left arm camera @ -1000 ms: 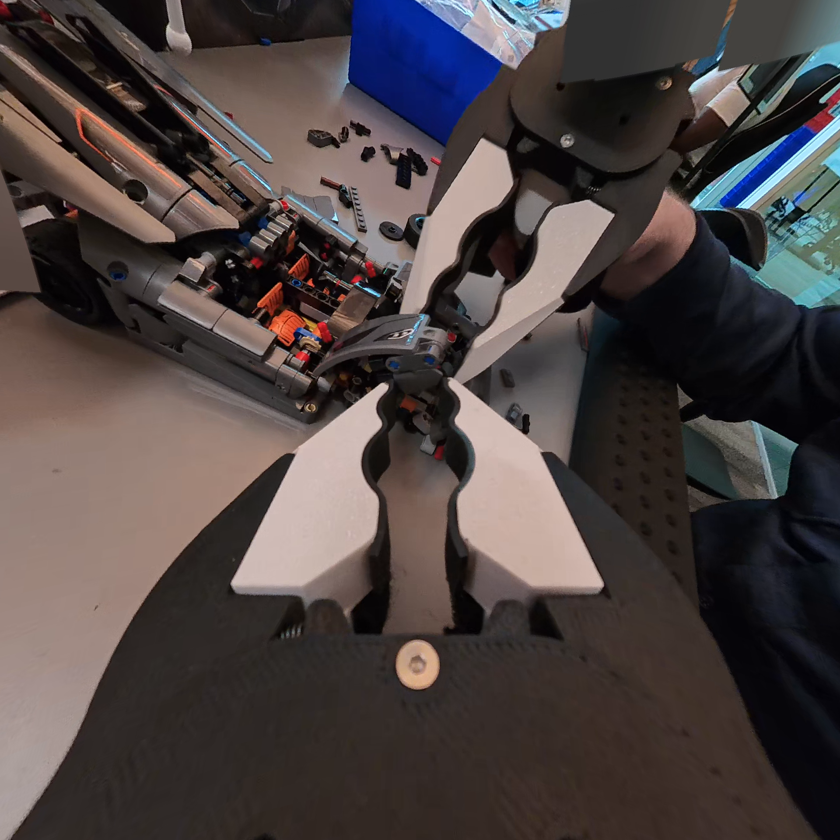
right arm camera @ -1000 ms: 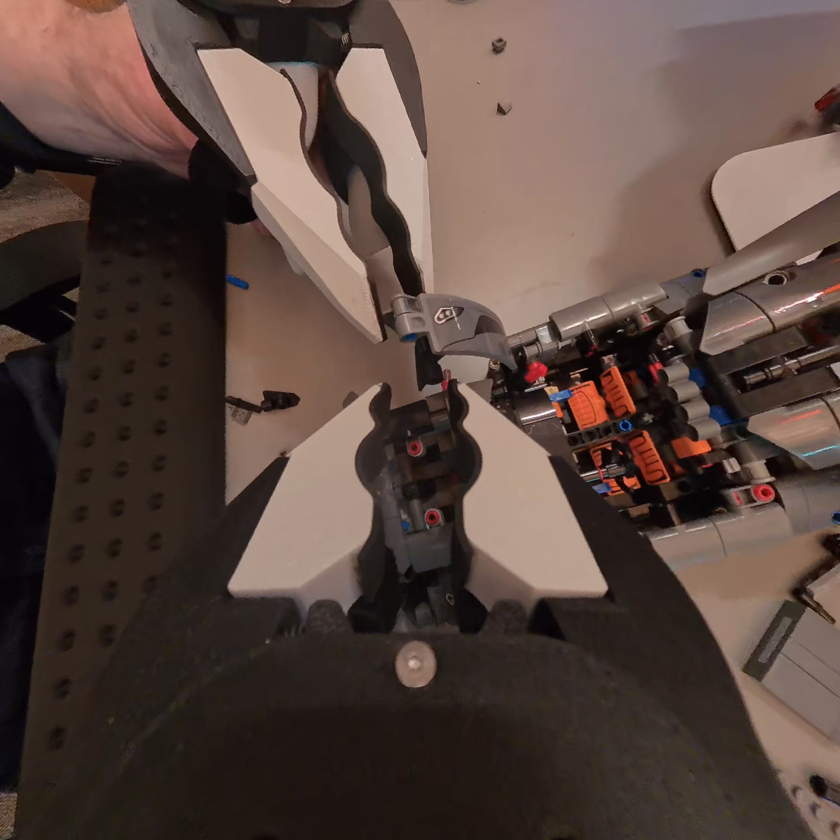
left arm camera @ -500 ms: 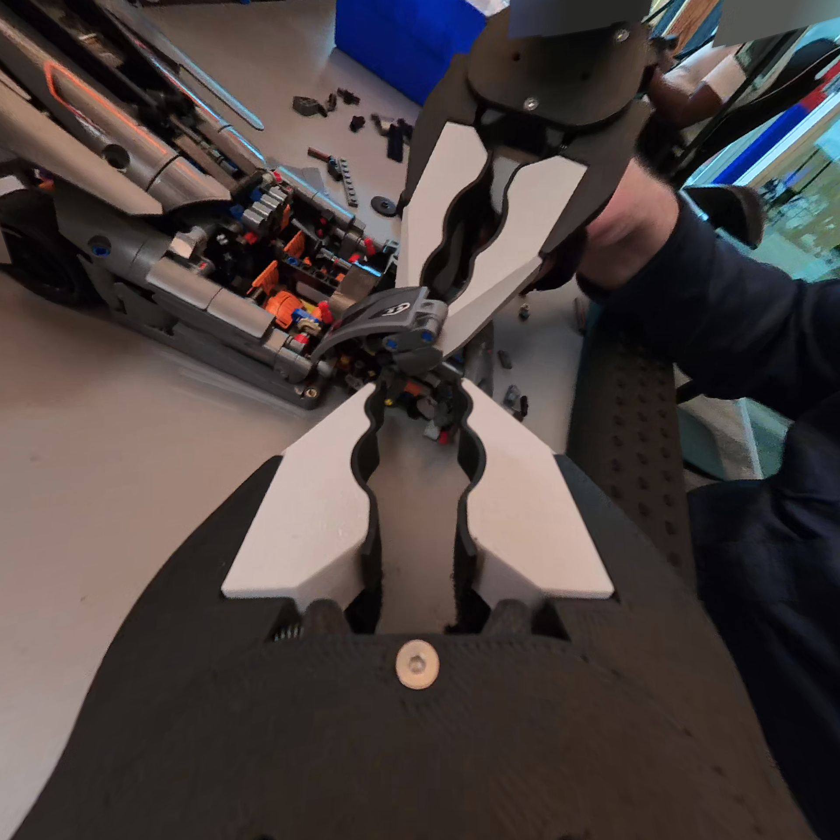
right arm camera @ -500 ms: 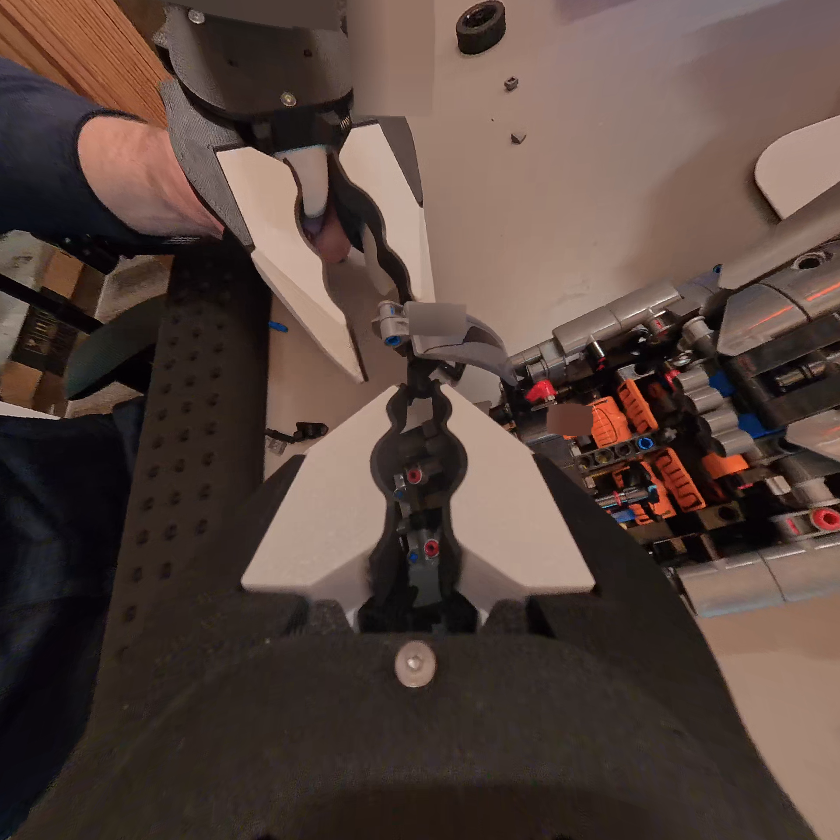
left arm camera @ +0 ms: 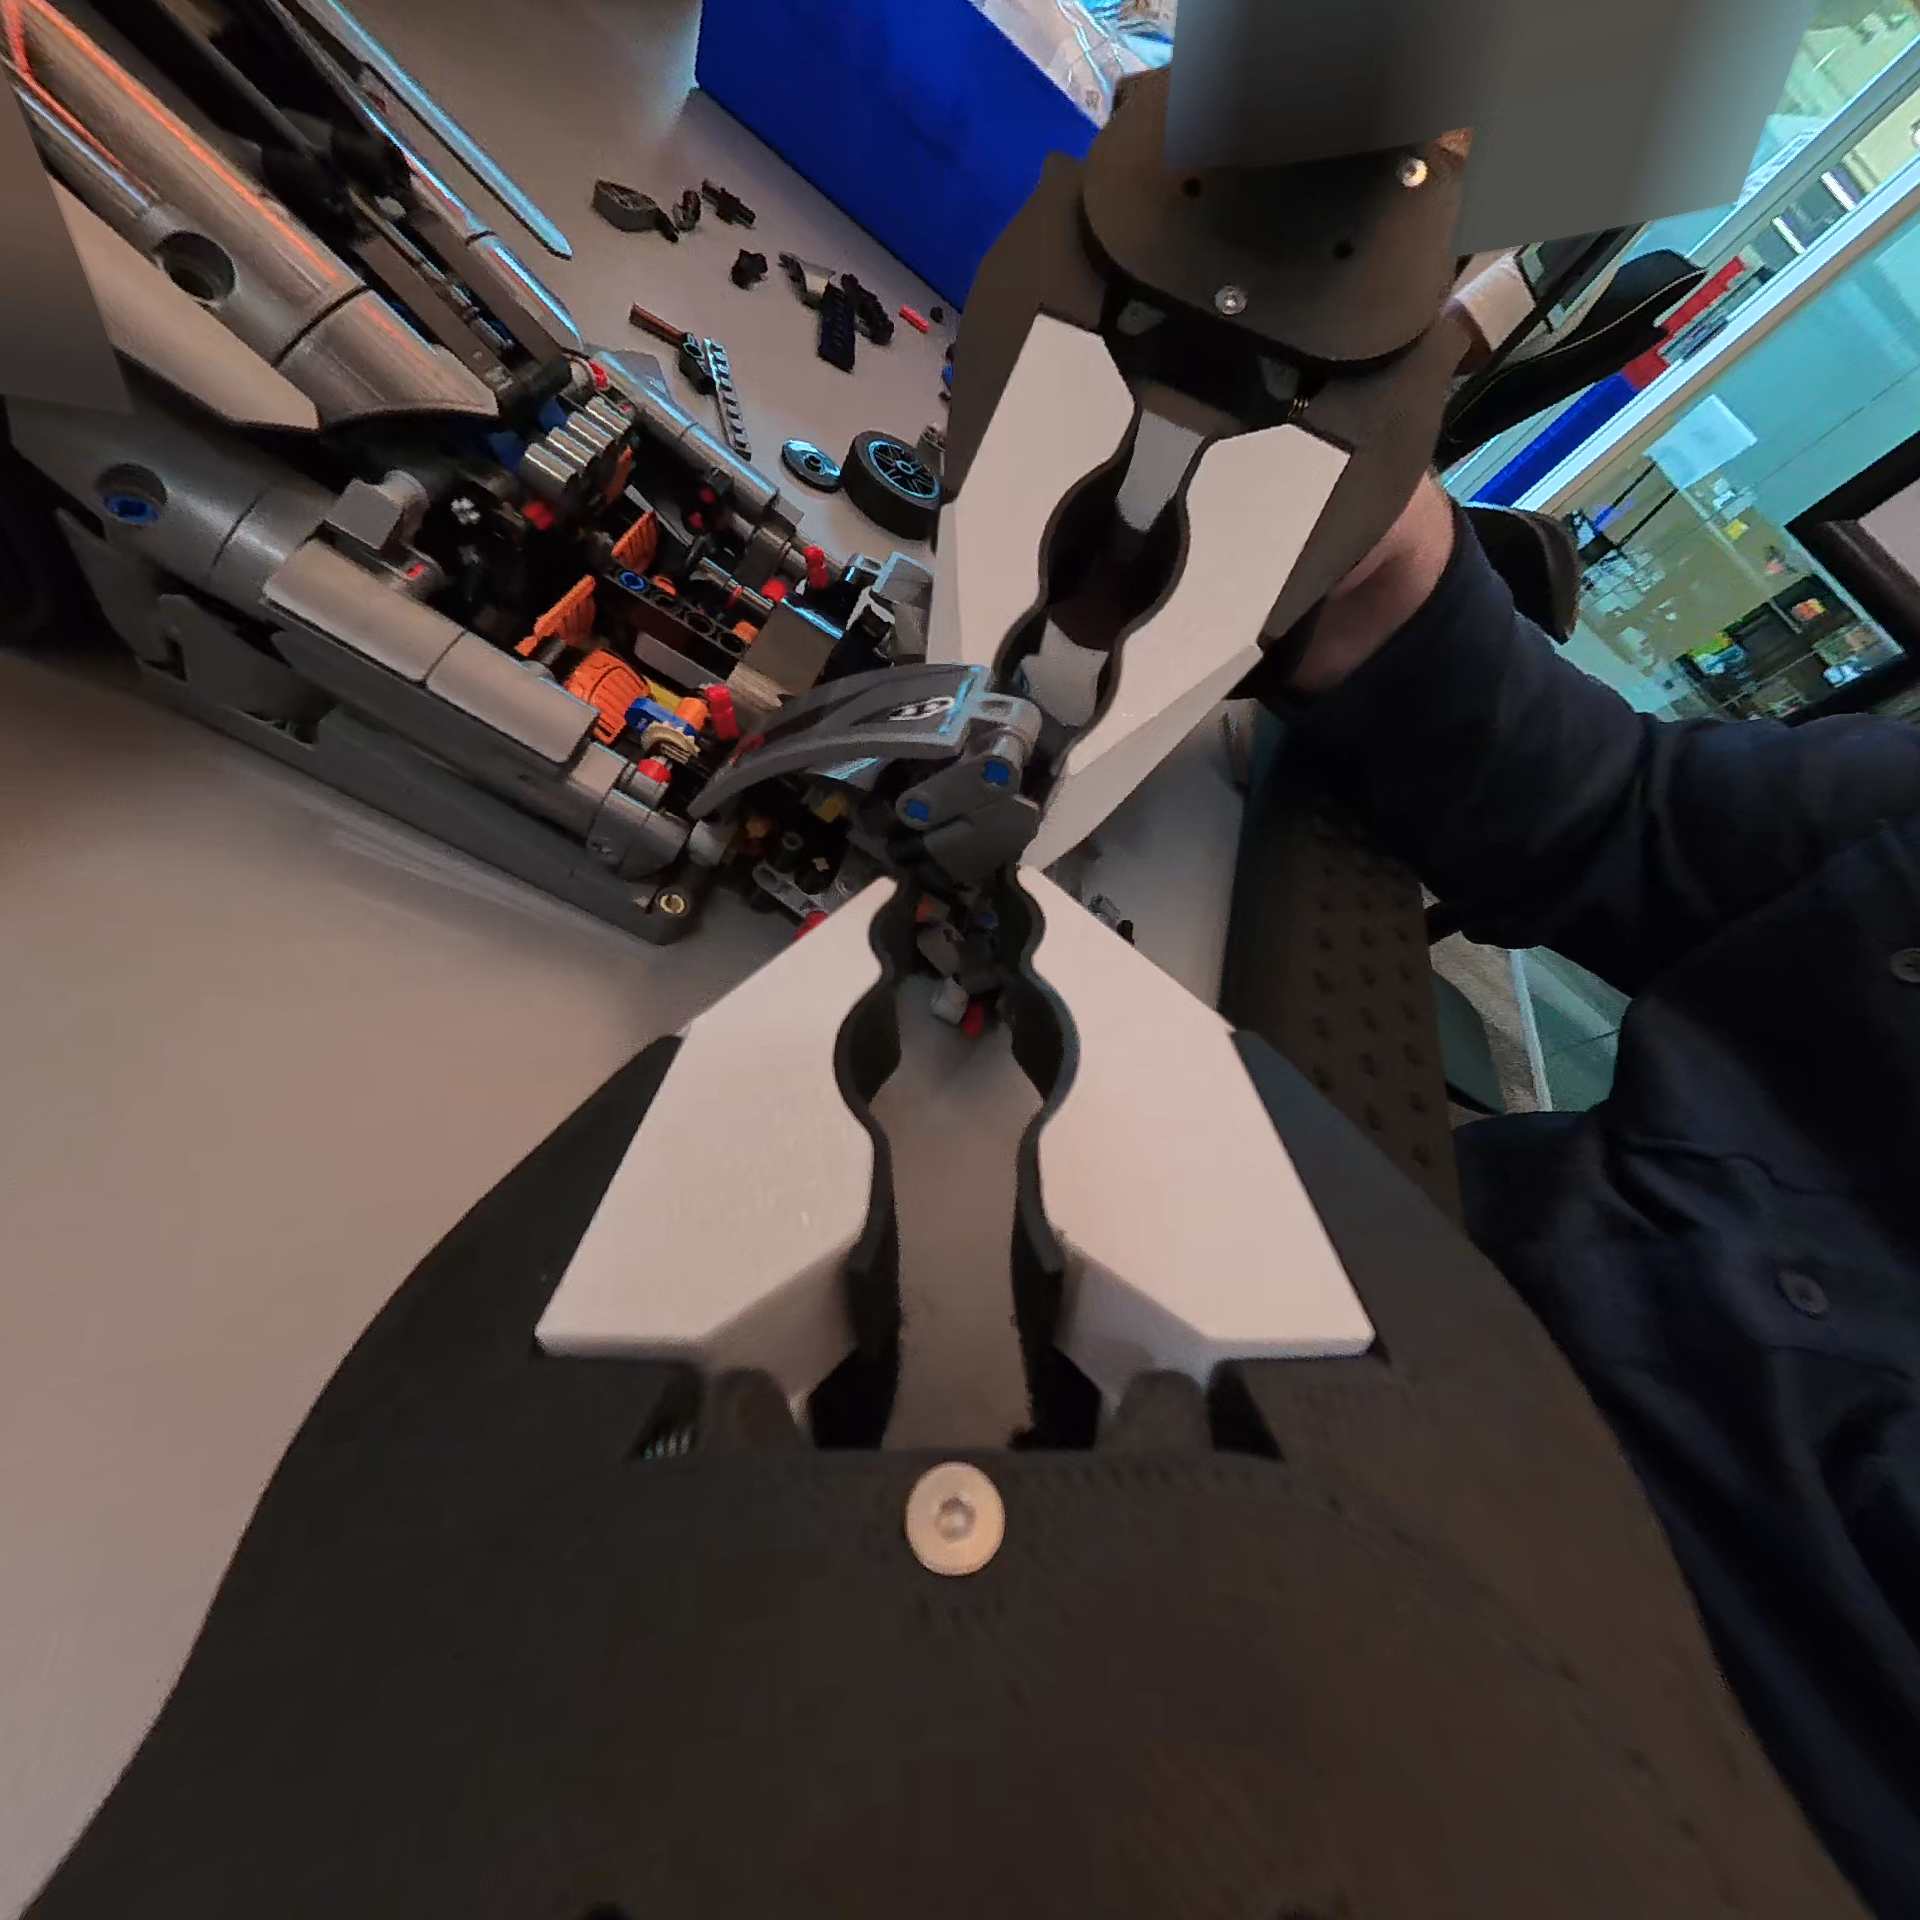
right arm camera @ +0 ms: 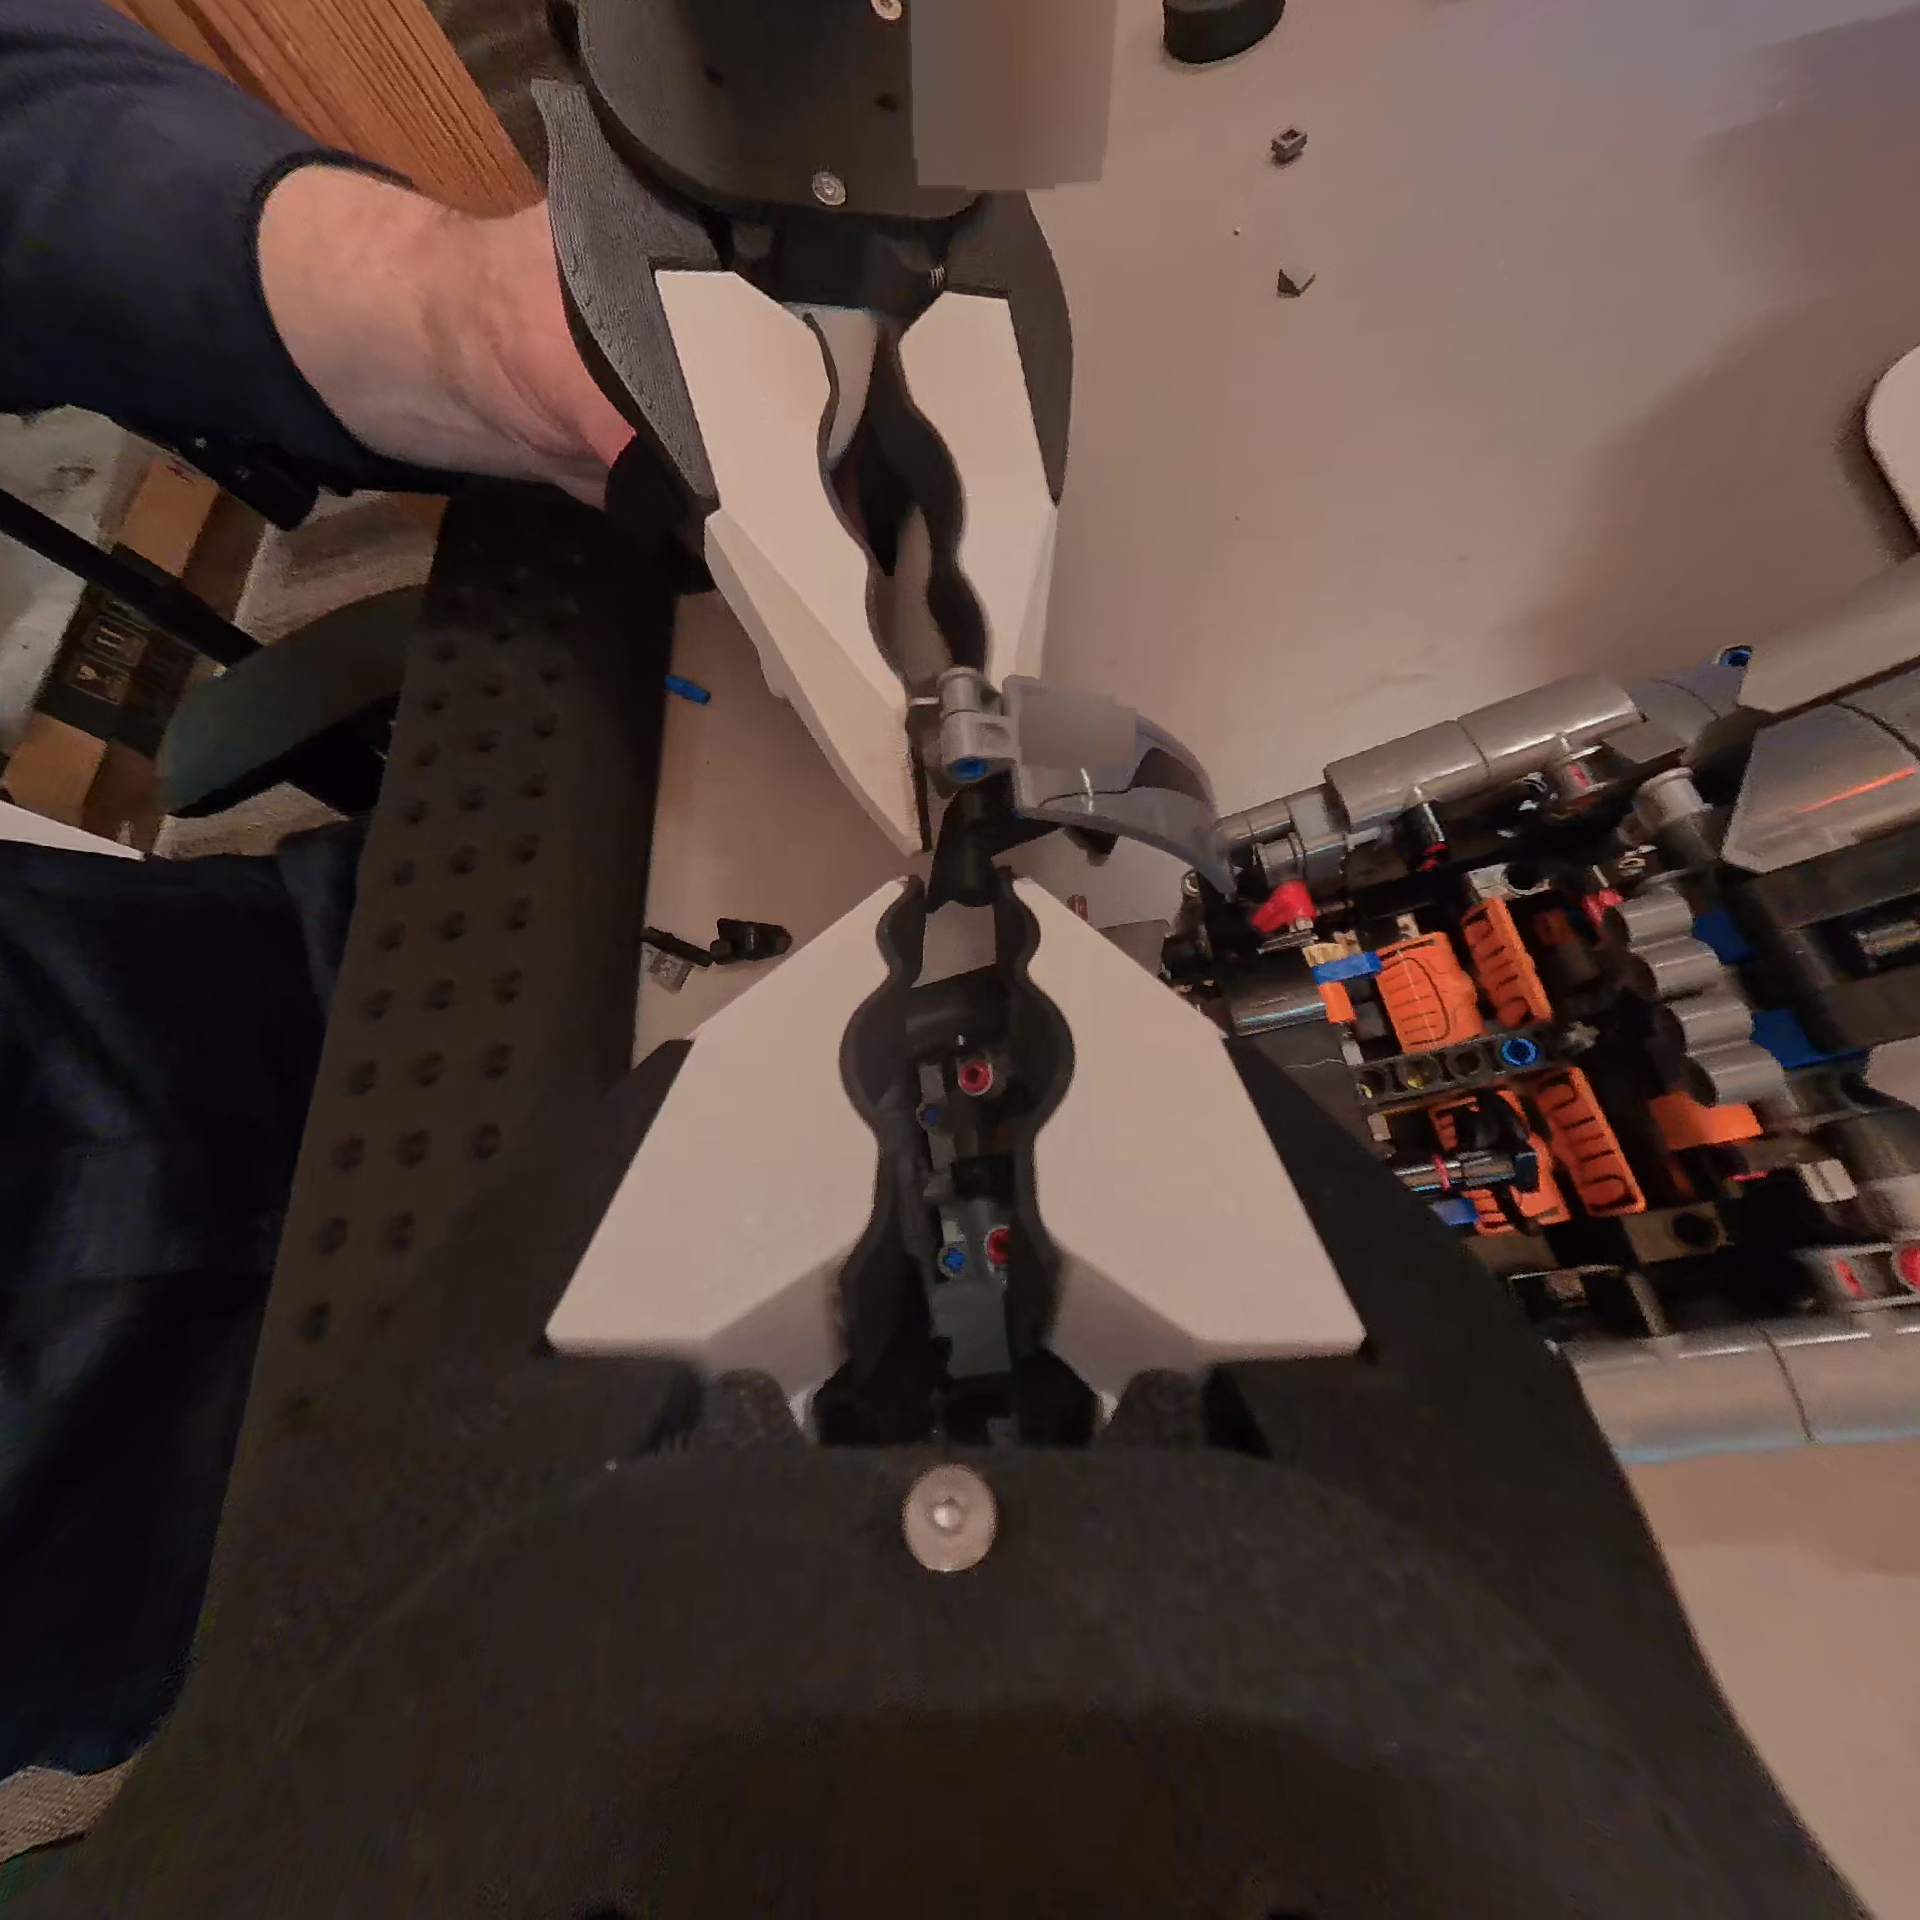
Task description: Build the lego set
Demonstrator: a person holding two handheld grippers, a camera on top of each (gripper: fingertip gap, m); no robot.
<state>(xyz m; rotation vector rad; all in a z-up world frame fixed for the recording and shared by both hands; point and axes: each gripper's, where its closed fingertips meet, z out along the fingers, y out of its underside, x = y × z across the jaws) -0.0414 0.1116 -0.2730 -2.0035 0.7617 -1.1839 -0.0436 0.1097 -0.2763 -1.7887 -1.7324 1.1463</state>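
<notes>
Here both grippers meet over the table (left arm camera: 260, 1039) edge nearest the person, just beside the big grey car (left arm camera: 436, 623). The right gripper (right arm camera: 961, 904) is closed on a small lego part (right arm camera: 966, 1195), a dark stack of beams with red and blue pins that runs down between its fingers. The left gripper (left arm camera: 956, 904) is nearly closed around the top of that same part, under a curved grey panel (left arm camera: 862, 727); I cannot tell if it really pinches it. The panel sticks out toward the car's open orange middle. The part looks light and hard, but the pieces only click together, so a twist could pop them apart. It is best held on the stiff beams, not on the thin panel. Loose bits (left arm camera: 831, 301) and a small wheel (left arm camera: 894, 483) lie near the far edge by a blue box (left arm camera: 883, 125).
</notes>
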